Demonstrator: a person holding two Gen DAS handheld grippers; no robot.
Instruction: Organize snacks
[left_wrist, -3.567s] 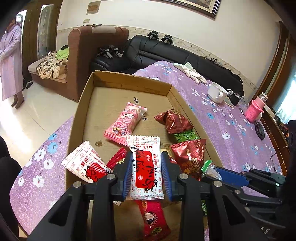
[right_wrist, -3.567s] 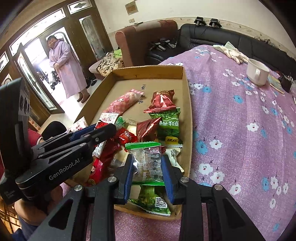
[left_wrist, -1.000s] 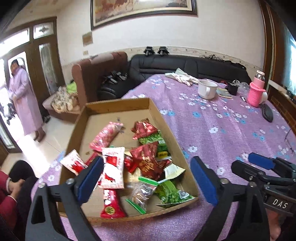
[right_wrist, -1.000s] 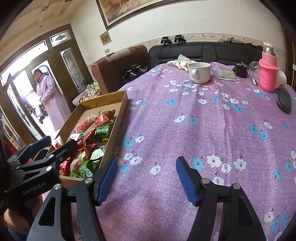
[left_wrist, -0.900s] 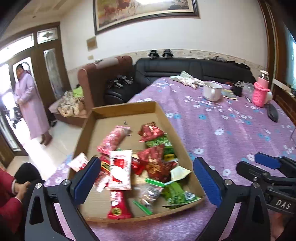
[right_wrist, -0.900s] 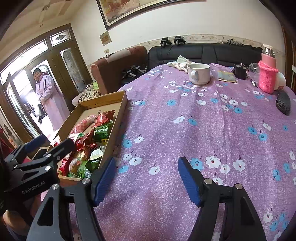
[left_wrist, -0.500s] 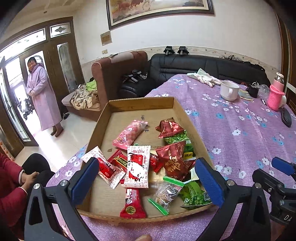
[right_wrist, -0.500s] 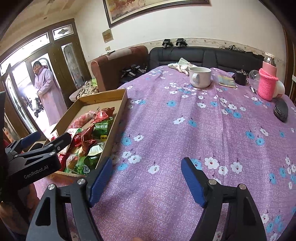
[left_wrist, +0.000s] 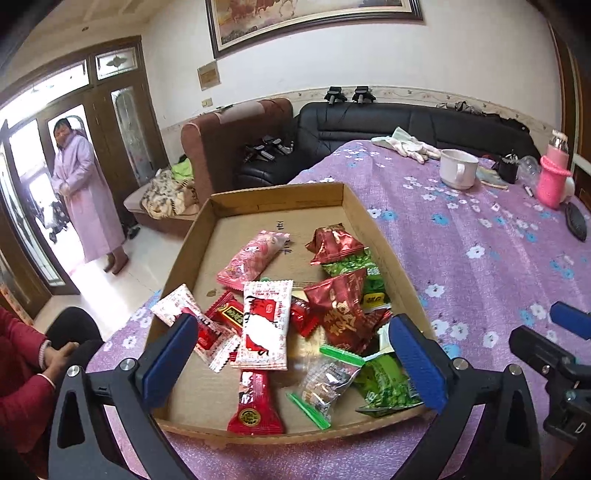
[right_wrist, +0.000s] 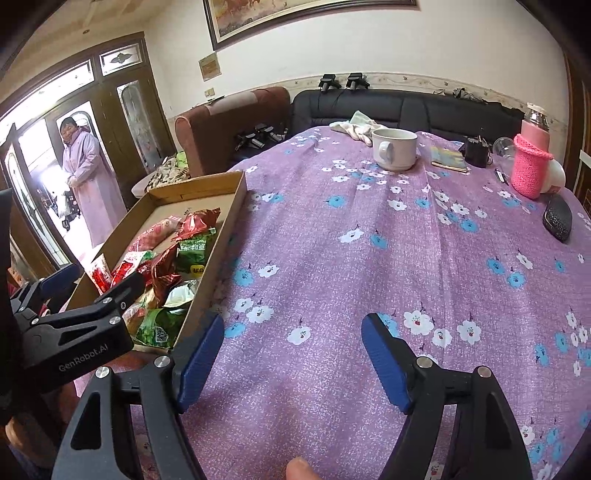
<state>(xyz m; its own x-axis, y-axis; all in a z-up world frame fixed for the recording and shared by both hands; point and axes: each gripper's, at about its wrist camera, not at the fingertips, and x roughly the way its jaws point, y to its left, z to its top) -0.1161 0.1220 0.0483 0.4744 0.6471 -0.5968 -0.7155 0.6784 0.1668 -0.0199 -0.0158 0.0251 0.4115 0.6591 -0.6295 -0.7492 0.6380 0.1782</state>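
Note:
A shallow cardboard tray (left_wrist: 236, 201) (right_wrist: 232, 206) lies on the purple flowered tablecloth and holds several snack packets. Among them are a pink packet (left_wrist: 255, 258), a white-and-red packet (left_wrist: 264, 325), dark red foil packets (left_wrist: 340, 310), green packets (left_wrist: 386, 380) and a clear bag with a green strip (left_wrist: 325, 380). My left gripper (left_wrist: 291, 354) is open, raised over the tray's near edge, with nothing between its fingers. My right gripper (right_wrist: 291, 358) is open above bare cloth to the right of the tray, empty. The left gripper's black body (right_wrist: 74, 328) shows in the right wrist view.
On the far side of the table stand a white mug (right_wrist: 393, 147), a pink knitted bottle (right_wrist: 532, 162), a black oval object (right_wrist: 557, 218), a booklet (right_wrist: 448, 158) and white gloves (left_wrist: 406, 146). A person in a lilac coat (left_wrist: 88, 195) stands at the door; a sleeve in red (left_wrist: 22, 376) is at the lower left. Sofas behind.
Both grippers let go of their packets, which now lie in the tray, and pulled back and up. Over the last second both opened slightly wider; the left view swung left.

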